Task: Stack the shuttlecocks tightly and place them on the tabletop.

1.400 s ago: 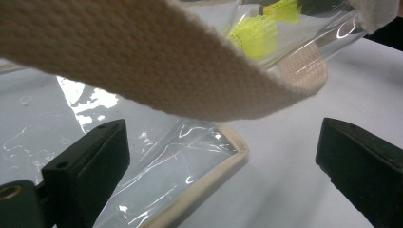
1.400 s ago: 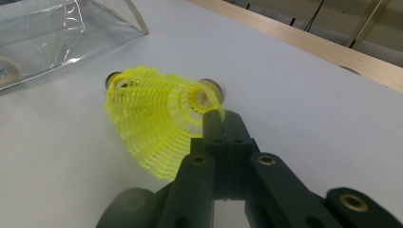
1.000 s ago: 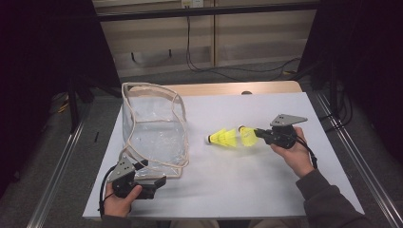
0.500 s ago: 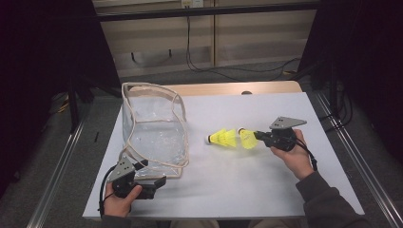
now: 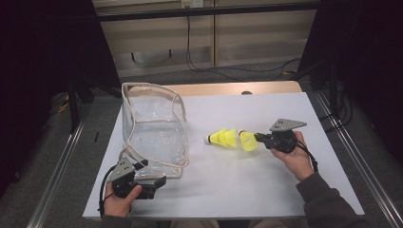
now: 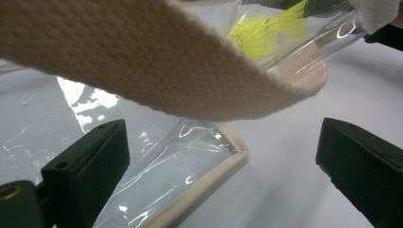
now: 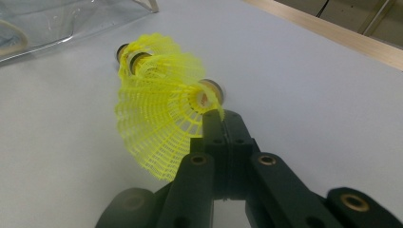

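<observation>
A clear plastic bag point(image 5: 157, 137) with beige trim stands open at the table's left. My left gripper point(image 5: 152, 173) sits at its near corner, jaws wide apart. In the left gripper view the bag's trimmed corner point(image 6: 209, 175) lies between the open jaws, untouched, and a beige strap point(image 6: 142, 61) crosses above. My right gripper point(image 5: 256, 138) is shut on the skirt edge of a yellow shuttlecock point(image 5: 247, 141), its cork pointing left toward the bag. The right gripper view shows the jaws point(image 7: 221, 118) pinching that mesh skirt point(image 7: 157, 123). Another yellow shuttlecock point(image 5: 222, 138) lies on the table just beyond.
The white tabletop point(image 5: 266, 190) has a wooden strip point(image 5: 214, 89) along its far edge. Metal rails run down both sides of the table. Cables hang at the back. Open surface lies between the bag and the shuttlecocks and in front of the person's right forearm point(image 5: 323, 199).
</observation>
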Demonstrator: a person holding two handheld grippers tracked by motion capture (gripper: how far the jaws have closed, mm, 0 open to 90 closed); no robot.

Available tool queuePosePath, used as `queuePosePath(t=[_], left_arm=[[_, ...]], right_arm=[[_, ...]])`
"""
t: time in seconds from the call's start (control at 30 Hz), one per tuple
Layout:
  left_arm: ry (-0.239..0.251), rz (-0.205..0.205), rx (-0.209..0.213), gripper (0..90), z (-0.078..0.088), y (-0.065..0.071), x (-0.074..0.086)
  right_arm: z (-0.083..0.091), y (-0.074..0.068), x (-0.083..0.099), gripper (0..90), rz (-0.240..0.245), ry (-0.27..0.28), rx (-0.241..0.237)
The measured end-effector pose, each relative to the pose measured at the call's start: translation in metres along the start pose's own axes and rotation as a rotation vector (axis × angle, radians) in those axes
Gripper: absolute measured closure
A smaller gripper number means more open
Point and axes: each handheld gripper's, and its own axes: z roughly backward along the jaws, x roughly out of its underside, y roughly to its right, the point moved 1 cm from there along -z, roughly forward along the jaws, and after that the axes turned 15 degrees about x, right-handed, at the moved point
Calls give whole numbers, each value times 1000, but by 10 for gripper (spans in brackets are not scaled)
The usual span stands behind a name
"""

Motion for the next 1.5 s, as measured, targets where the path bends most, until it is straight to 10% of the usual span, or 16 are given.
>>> queuePosePath(t=[1.5], left_arm=[[1, 0, 0, 38, 0, 0, 0]], right_arm=[[-5, 7, 18, 842, -2, -56, 28]])
